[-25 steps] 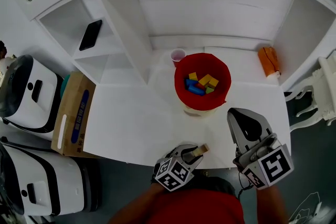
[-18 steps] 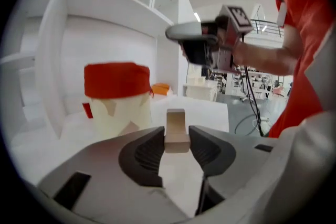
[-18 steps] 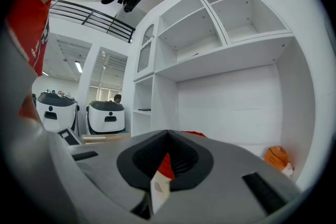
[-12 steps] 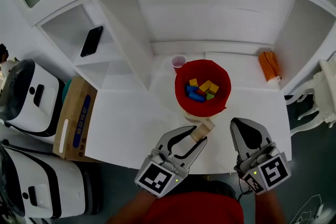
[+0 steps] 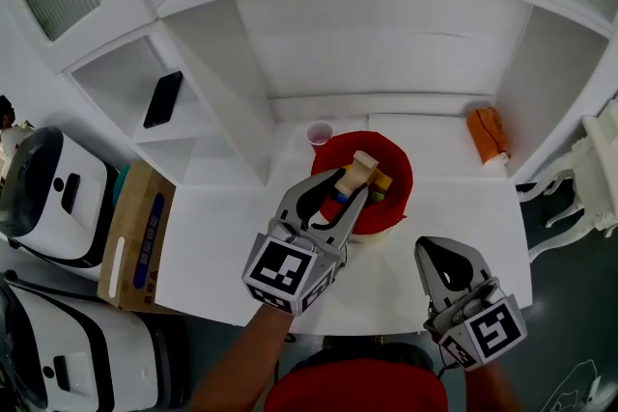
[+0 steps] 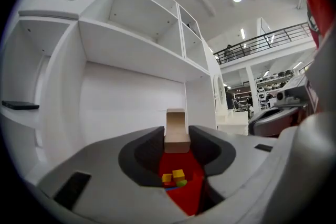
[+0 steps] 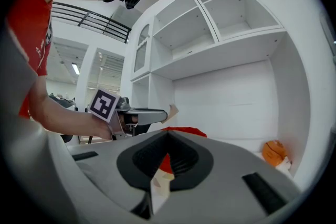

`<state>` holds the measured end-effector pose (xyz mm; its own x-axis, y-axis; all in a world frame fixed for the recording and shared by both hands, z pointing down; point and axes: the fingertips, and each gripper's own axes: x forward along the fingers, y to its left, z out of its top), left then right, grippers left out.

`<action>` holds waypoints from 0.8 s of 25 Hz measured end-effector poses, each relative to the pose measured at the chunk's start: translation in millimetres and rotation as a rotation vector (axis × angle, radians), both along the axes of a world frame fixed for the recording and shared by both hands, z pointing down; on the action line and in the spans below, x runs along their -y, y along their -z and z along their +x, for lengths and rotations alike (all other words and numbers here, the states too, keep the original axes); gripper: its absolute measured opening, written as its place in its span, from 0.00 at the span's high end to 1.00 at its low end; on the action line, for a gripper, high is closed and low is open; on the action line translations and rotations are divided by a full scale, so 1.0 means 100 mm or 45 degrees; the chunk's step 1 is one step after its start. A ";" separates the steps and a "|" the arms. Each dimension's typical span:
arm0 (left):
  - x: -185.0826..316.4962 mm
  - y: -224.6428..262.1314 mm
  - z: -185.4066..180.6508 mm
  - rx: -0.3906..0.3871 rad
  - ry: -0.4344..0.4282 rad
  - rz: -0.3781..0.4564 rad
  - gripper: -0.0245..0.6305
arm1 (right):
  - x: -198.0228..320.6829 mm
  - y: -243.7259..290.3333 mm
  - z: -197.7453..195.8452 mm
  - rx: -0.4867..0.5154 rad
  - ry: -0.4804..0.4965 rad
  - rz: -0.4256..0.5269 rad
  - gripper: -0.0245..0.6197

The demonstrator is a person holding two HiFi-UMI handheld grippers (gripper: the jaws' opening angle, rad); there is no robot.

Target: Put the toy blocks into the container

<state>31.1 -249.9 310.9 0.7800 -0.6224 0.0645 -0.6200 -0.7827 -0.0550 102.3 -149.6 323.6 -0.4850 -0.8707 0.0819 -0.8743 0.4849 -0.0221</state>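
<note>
My left gripper (image 5: 350, 184) is shut on a pale wooden arch block (image 5: 364, 170) and holds it just over the red container (image 5: 394, 171) at the middle of the white table (image 5: 232, 227). In the left gripper view the arch block (image 6: 177, 131) sits upright between the pads, with the red container (image 6: 185, 202) and several coloured blocks (image 6: 174, 178) below. My right gripper (image 5: 446, 258) is shut with nothing in it, near the table's front right edge. From the right gripper (image 7: 167, 150) view, the red container (image 7: 184, 131) and the left gripper (image 7: 144, 114) lie ahead.
A small pink cup (image 5: 320, 132) stands just behind the container. An orange object (image 5: 486, 130) lies at the back right. A black phone (image 5: 162, 98) rests on the left shelf. A cardboard box (image 5: 135, 222) and white machines (image 5: 48, 183) stand left of the table.
My left gripper has carried the arch block from the table's front edge forward and up to above the red container. The right gripper has drifted slightly back and stays shut.
</note>
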 end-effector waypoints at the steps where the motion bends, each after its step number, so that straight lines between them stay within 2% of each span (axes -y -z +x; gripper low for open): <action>1: 0.05 -0.03 0.03 0.008 0.004 0.002 0.70 | 0.00 0.01 0.00 0.002 0.001 0.001 0.98; 3: 0.09 -0.06 0.08 0.013 0.002 0.000 0.69 | 0.01 0.02 0.00 0.004 0.008 0.003 0.98; 4: 0.06 -0.06 0.10 0.008 -0.009 0.000 0.65 | 0.01 0.02 -0.01 0.005 0.013 0.003 0.98; 7: -0.13 -0.02 0.17 -0.027 -0.077 0.027 0.64 | 0.02 0.04 -0.02 0.012 0.025 0.008 0.98; 8: -0.21 0.00 0.18 -0.045 -0.099 0.041 0.68 | 0.02 0.04 -0.04 0.015 0.030 0.013 0.98; 10: -0.40 0.05 0.17 -0.079 -0.125 0.059 0.89 | 0.01 0.06 -0.07 0.019 0.046 0.029 0.98; 12: -0.57 0.06 0.13 -0.101 -0.134 0.060 0.95 | -0.03 0.07 -0.11 0.025 0.064 0.048 0.98; 15: -0.81 0.05 0.08 -0.107 -0.139 0.012 0.95 | -0.10 0.11 -0.18 0.042 0.091 0.092 0.98; 20: -1.08 -0.01 0.01 -0.063 -0.144 0.007 0.95 | -0.23 0.16 -0.32 0.061 0.115 0.156 0.98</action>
